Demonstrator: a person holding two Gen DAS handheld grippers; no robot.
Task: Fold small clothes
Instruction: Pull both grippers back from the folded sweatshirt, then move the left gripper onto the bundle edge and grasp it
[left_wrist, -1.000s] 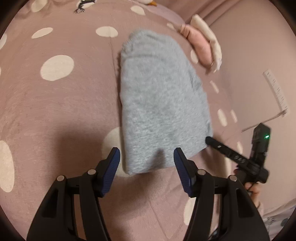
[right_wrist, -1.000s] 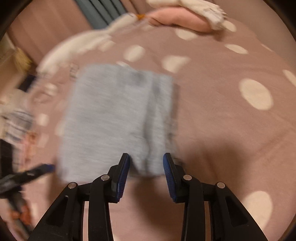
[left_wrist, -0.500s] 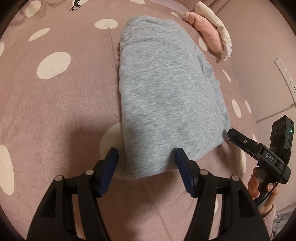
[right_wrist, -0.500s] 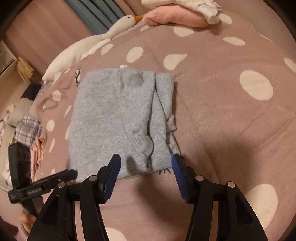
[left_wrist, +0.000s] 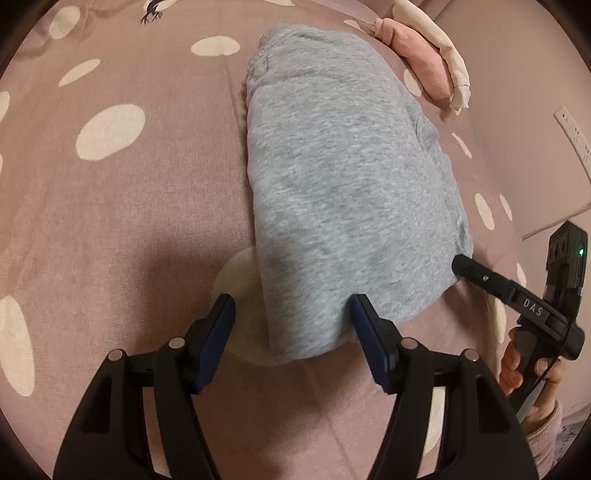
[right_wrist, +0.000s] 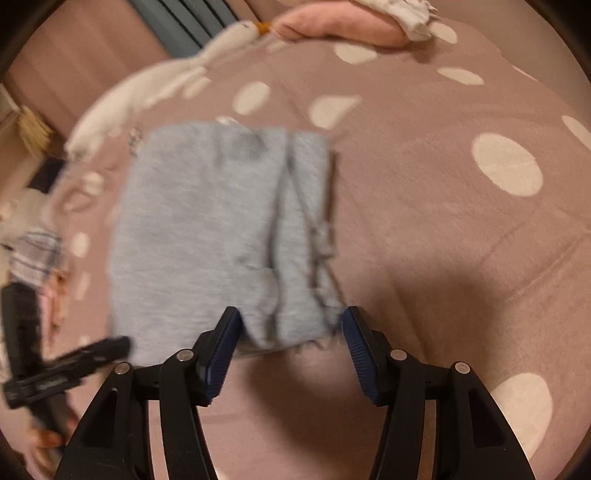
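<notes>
While folded, grey garment (left_wrist: 347, 192) lies lengthwise.

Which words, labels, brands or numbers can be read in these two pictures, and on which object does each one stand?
"DAS": white letters on a finger of the right gripper, seen in the left wrist view.
The matching marking on the left gripper, seen in the right wrist view, is too blurred to read.
The grey garment and the spotted bed cover show no text.

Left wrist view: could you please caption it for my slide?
Open left gripper at the near edge of a folded grey garment on a dotted bedspread.
</notes>
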